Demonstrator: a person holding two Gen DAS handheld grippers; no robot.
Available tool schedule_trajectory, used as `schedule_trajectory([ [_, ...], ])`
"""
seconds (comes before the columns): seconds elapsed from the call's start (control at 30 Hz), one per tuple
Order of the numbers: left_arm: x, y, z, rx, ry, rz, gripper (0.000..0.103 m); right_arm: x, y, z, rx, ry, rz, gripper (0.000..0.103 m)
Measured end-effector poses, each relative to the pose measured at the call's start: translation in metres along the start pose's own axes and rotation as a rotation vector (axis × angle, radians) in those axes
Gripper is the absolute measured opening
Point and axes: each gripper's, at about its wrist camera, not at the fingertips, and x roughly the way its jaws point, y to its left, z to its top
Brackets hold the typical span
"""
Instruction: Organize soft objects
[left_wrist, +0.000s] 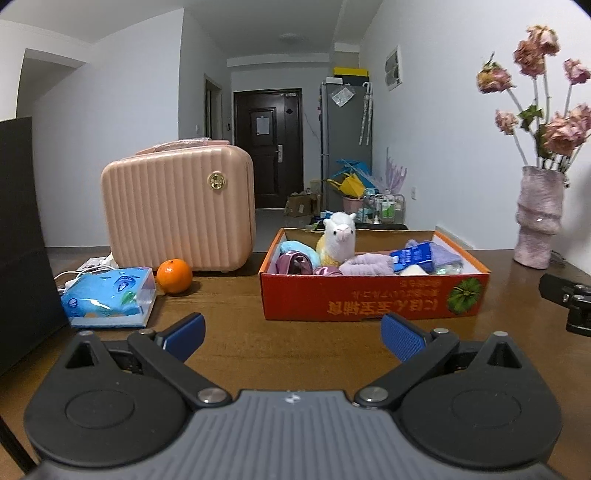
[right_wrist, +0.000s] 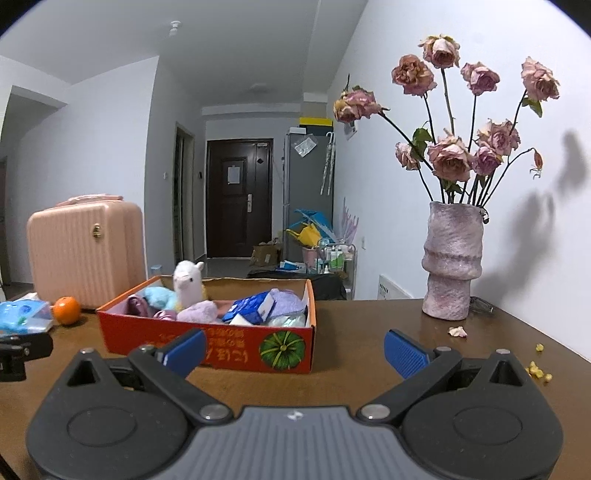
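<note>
A red cardboard box stands on the brown table, also seen in the right wrist view. It holds soft things: a white alpaca plush, a light blue plush, purple cloths and a blue packet. My left gripper is open and empty, low over the table in front of the box. My right gripper is open and empty, in front of the box's right end.
A pink case stands behind an orange and a blue tissue pack at left. A vase of dried roses stands at the right, with petals and crumbs on the table. A dark panel is at far left.
</note>
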Motion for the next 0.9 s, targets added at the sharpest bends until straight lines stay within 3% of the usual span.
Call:
schedule_trajectory([
  [0.57,-0.123,0.009,-0.020,0.061,-0.039,-0.030,0.103,-0.125,-0.006,-0.004,-0.017,0.023,0.023,0.103],
  [0.9,-0.176,0.020,-0.051,0.077,-0.062,-0.023,0.103,-0.179,-0.001,-0.023,-0.060,0.020,0.062,0.103],
])
